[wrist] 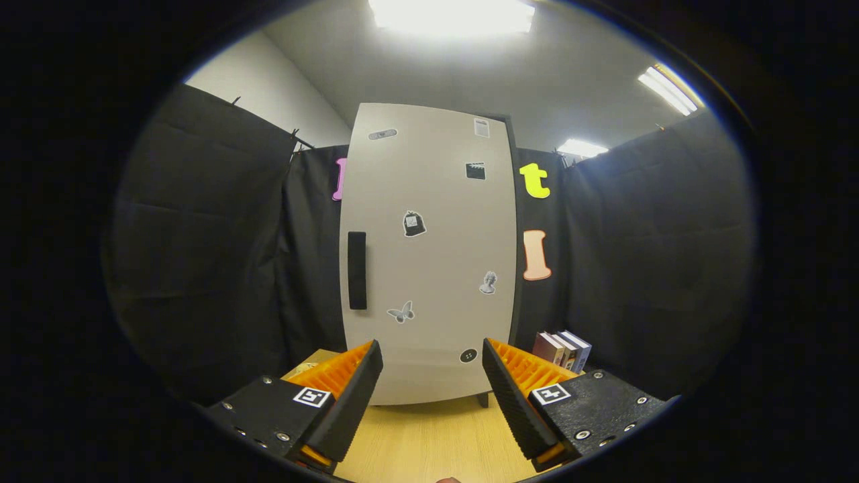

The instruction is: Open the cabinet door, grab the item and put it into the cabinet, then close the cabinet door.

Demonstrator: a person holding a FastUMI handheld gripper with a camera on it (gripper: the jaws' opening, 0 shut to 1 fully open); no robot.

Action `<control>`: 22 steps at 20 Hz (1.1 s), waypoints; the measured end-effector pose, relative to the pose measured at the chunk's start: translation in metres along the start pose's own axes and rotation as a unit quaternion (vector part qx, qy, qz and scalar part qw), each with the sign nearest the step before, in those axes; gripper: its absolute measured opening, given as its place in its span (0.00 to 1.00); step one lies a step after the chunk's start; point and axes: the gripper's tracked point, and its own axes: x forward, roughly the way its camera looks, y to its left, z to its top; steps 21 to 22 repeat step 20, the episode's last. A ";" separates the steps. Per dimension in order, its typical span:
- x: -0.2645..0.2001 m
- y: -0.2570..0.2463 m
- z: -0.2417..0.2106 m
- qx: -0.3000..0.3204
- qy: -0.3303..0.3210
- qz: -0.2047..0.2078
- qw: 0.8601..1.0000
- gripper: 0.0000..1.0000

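Black upright handle (357, 270) sits beyond the left finger on the shut cabinet door (429, 255); gripper (432, 376) wide open, empty.

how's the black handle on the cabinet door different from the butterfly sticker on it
The tall black bar handle is a solid upright strip near the edge of the pale grey cabinet door, while the small grey butterfly sticker is flat, wing-shaped and slightly tilted. The handle sits higher; the sticker lies lower, nearer the door's middle. Both are on the closed door, beyond the gripper, whose jaws stand open.
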 end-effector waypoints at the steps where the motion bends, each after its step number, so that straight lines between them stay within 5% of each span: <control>1: -0.006 -0.001 -0.004 -0.002 0.003 -0.002 1.000 0.93; 22: -0.053 -0.019 -0.018 0.030 -0.008 -0.025 0.999 0.93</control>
